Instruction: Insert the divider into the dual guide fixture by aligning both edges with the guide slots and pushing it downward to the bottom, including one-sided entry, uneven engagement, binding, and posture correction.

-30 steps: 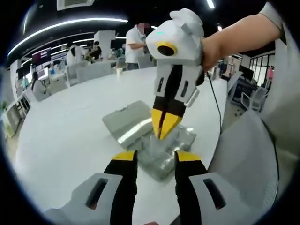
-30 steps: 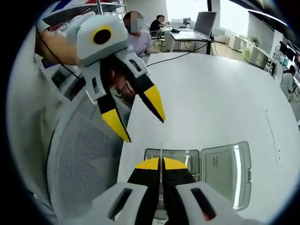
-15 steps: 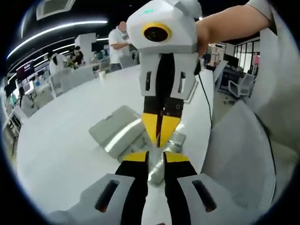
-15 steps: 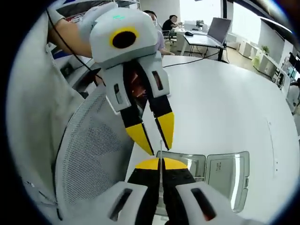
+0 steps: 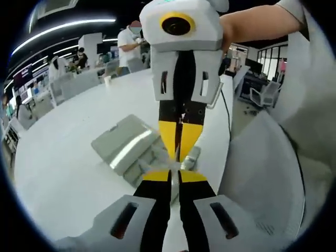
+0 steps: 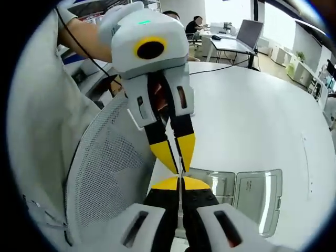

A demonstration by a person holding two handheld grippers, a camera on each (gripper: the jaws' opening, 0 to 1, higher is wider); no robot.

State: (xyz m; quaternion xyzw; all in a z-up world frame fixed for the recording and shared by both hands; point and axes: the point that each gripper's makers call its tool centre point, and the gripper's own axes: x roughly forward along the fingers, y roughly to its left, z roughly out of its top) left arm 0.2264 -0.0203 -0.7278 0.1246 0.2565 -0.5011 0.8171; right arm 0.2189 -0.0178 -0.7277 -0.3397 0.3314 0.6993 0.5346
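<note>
Directly above the dual guide fixture [image 6: 231,194], an open clear box with its lid folded out flat on the white table [image 6: 252,121], the two grippers meet tip to tip. In the right gripper view, the right gripper [image 6: 180,183] has its yellow-tipped jaws pressed together on the divider [image 6: 180,167], a thin clear sheet seen edge-on as a pale line rising from between the tips. The left gripper [image 6: 178,156] comes down from above the fixture with its jaws narrowed to a slim gap around the sheet's upper edge; whether they touch it cannot be told. In the left gripper view, the left gripper [image 5: 174,176] shows the same narrow gap, the right gripper [image 5: 179,149] points down at it, and the fixture [image 5: 131,149] lies just behind both. A mesh chair back [image 6: 110,178] stands beside the table.
</note>
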